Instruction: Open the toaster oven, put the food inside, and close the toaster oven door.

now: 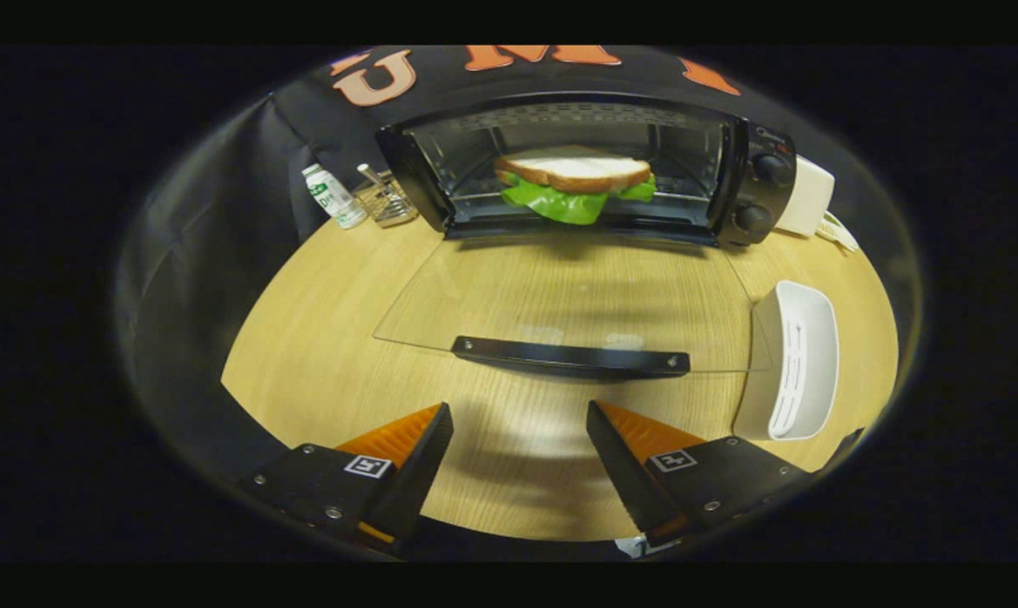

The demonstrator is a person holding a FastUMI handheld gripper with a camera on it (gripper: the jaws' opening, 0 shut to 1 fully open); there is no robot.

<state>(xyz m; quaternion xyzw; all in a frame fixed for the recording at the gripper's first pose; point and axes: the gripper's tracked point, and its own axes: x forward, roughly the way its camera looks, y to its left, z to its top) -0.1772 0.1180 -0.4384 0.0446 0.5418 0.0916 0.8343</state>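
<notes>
The wooden counter [323, 338] is holding the oven [585, 169], and its glass door [560, 295] is lying flat open. The sandwich [575, 181] is sitting inside on the rack. The tool [519, 460] is hanging wide open and empty, so I think it should be going under the handle [570, 356] and lifting slowly.

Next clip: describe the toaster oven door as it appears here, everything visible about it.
The toaster oven door is fully open, folded down flat over the wooden table in front of the toaster oven. It is a clear glass pane, the wood grain showing through, hinged along the oven's lower front edge. A dark bar handle with a screw at each end runs along its near edge. The claw is open, just short of the handle, touching nothing. The sandwich sits inside the oven, beyond the door.
</notes>
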